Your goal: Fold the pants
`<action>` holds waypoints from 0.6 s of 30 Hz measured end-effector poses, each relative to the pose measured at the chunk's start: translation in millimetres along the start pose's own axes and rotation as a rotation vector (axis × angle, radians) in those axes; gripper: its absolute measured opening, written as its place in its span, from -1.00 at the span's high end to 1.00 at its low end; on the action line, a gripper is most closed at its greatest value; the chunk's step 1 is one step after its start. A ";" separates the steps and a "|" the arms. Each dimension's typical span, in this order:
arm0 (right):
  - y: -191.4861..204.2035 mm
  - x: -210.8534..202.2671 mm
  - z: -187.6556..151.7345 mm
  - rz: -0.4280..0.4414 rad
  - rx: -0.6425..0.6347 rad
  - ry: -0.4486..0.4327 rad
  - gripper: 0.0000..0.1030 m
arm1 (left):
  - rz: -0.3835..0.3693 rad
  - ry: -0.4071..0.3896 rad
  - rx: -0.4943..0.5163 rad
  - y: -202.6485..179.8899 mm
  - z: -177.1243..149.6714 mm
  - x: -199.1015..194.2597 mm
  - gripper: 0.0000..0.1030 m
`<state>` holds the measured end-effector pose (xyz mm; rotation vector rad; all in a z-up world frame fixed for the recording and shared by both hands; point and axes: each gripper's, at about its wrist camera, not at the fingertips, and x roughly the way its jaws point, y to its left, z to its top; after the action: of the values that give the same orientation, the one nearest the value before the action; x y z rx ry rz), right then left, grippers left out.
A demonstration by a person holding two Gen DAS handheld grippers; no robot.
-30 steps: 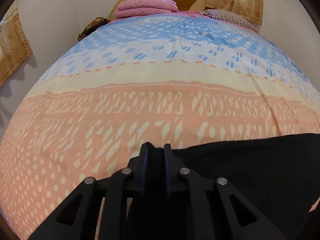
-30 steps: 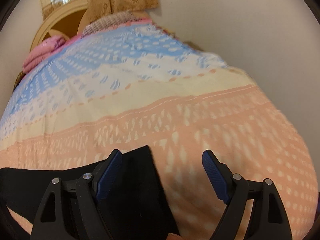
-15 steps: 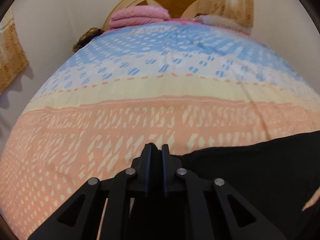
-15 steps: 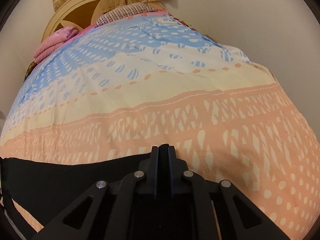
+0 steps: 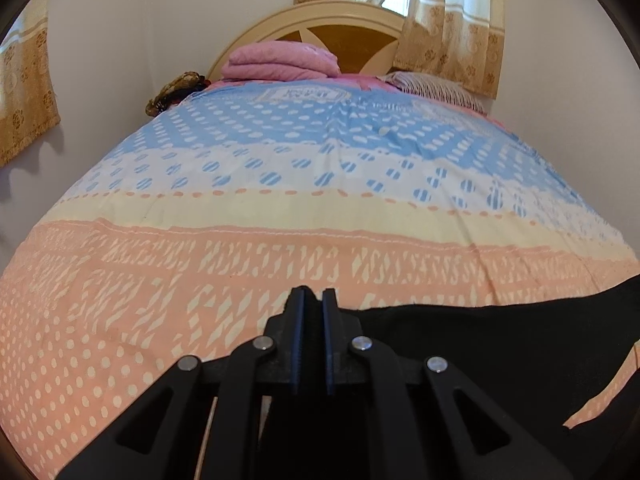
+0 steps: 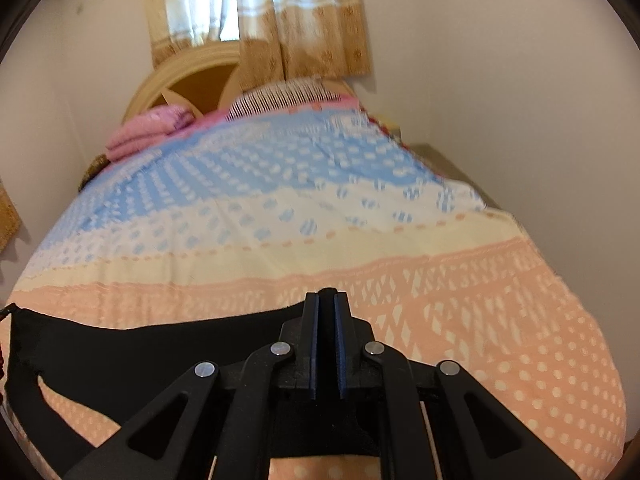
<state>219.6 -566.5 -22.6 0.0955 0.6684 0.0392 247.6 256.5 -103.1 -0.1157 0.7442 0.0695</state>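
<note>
Black pants [image 5: 480, 344] stretch between both grippers above the near end of a patterned bed [image 5: 280, 208]. Left gripper [image 5: 313, 300] and right gripper [image 6: 326, 300] each pinch an edge of the cloth.

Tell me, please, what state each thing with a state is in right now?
left gripper: shut on the black pants.
right gripper: shut on the black pants.
black pants: held at both ends, raised off the bedspread.
bedspread: spread flat.
pink blanket: folded.
curtain: drawn.

Black fabric pants [image 5: 460, 344] lie across the near edge of the patterned bedspread [image 5: 280, 208]; folded pink blanket [image 5: 280, 62] at the far headboard edge.
</note>
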 end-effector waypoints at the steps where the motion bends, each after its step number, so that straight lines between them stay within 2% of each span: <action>1: -1.3 -7.4 -1.1 0.005 0.000 -0.022 0.87 | -0.007 -0.007 -0.010 2.2 -0.7 -2.4 0.82; 4: -5.8 -29.5 -5.6 0.014 0.009 -0.080 0.88 | -0.030 -0.031 -0.046 9.8 -3.0 -10.3 0.82; 9: -11.5 -61.8 -17.6 0.044 0.023 -0.161 0.89 | -0.123 -0.079 -0.139 28.9 -12.3 -29.8 0.83; 18: -16.0 -116.1 -56.4 0.127 0.047 -0.255 0.89 | -0.191 -0.136 -0.160 45.5 -40.5 -67.0 0.84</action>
<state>93.6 -585.9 3.3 0.1850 0.4082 0.1314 166.5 294.8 -90.8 -0.3303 0.5883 -0.0449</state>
